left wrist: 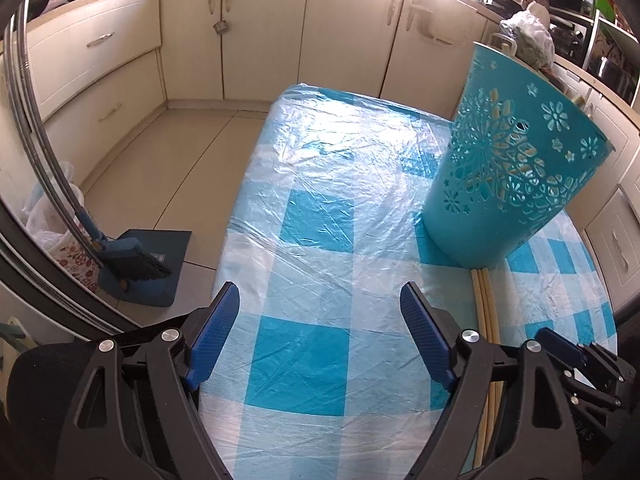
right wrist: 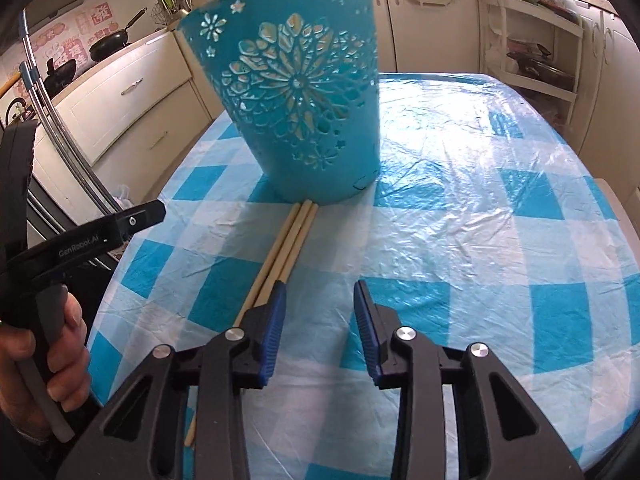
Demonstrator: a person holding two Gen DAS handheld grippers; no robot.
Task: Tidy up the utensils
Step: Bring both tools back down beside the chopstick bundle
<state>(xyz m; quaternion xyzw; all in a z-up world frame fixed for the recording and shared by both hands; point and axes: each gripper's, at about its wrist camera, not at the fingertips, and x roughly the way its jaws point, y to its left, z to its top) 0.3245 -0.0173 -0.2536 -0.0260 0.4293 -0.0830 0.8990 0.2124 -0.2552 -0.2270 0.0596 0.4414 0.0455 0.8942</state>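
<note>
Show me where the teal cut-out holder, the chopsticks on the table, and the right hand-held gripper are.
teal cut-out holder [right wrist: 296, 120]: right wrist view, on its patterned side wall.
chopsticks [right wrist: 294, 236]: right wrist view, on the bare shafts just below the holder's base.
right hand-held gripper [right wrist: 320, 292]: right wrist view, midway between its blue fingertips.

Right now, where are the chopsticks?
Chopsticks lie flat on the checked tablecloth, tips against the teal holder, just left of the right gripper.

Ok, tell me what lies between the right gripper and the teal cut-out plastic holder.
In the right wrist view, pale wooden chopsticks lie on the checked cloth between right gripper and holder, their far ends reaching its base.
</note>
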